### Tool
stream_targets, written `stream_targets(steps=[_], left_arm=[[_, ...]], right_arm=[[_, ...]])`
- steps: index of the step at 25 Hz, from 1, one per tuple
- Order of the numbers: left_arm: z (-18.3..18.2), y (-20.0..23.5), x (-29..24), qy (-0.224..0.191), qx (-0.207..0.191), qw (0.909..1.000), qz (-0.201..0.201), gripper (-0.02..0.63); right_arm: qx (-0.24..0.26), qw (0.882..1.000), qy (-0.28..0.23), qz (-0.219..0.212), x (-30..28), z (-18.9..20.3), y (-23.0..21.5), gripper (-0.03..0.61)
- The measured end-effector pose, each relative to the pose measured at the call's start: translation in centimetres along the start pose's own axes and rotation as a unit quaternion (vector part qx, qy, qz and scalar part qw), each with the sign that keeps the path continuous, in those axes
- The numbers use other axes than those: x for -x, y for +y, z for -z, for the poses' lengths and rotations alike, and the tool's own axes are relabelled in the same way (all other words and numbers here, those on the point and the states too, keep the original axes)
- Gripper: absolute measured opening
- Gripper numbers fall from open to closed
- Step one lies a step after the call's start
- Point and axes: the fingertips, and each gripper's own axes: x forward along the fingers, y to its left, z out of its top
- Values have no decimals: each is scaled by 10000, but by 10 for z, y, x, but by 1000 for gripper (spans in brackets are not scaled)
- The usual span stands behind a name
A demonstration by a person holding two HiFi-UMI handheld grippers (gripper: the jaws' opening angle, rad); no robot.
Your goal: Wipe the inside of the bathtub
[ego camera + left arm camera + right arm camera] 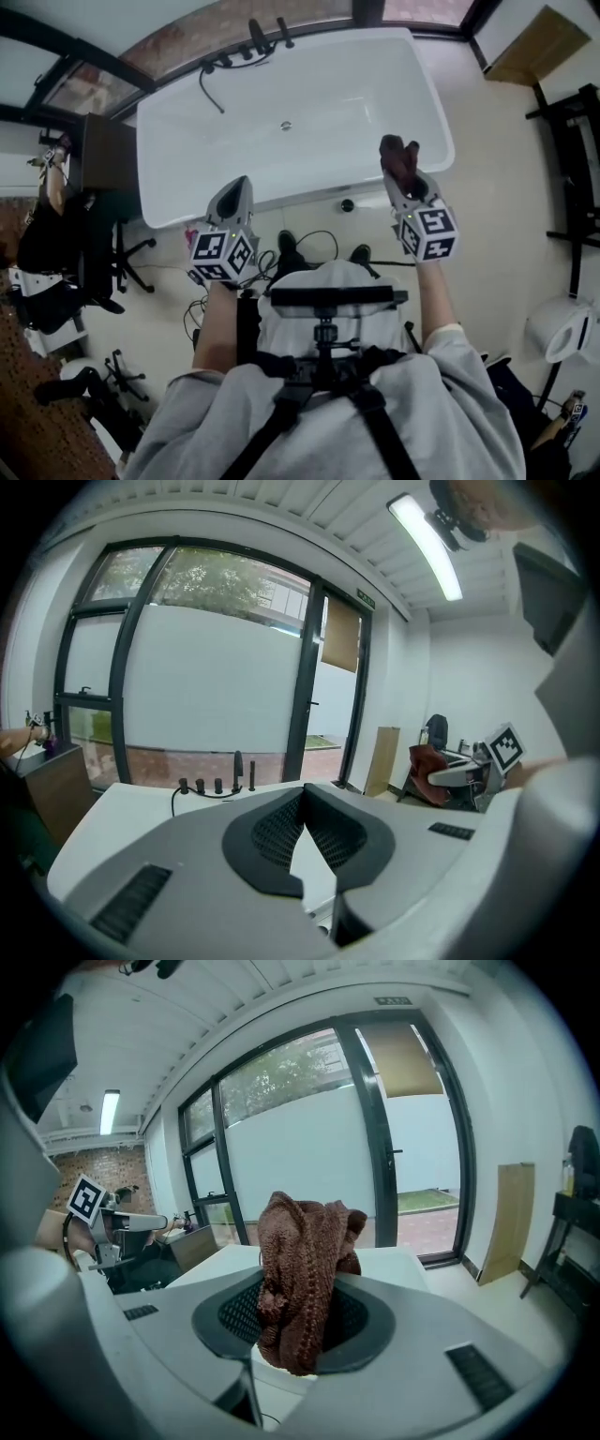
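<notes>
Bathtub (281, 103): lying crosswise just ahead, white, inside bare, small round drain (286, 125) showing near the middle of its floor. Dark taps (248, 47) standing along the far rim under the window, with a thin hose trailing down into the basin.

Right hand-held gripper (401, 173): being held up in front of the tub's near right corner, as seen from the head view. Clamping a brown knitted cloth (398, 155). From the right gripper view, cloth bunching between the pads, sticking up above the tips and hanging a little below them. Not touching the tub.

Left hand-held gripper (236, 187): being held up toward the near rim's left part, pointing at the tub. From the left gripper view, tips meeting, nothing pinched between them, only a narrow wedge gaping lower down.

Both sleeved arms reaching forward side by side, well apart.

Shoes (286, 248) standing on the pale floor just beside the near rim. Black office chair (108, 202) sitting near the tub's left end.
</notes>
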Motion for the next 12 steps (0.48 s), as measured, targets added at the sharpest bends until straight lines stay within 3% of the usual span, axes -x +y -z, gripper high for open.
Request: stream_targets(steps=[5,12], left_arm=[[-2,0,-4,20,-176,9995,254,8],[-1,35,8,79,-60,9996,251,8]], right_arm=[[30,9999,42,147,4,8,16,127],[79,9998,102,182,-13,2,47,126]])
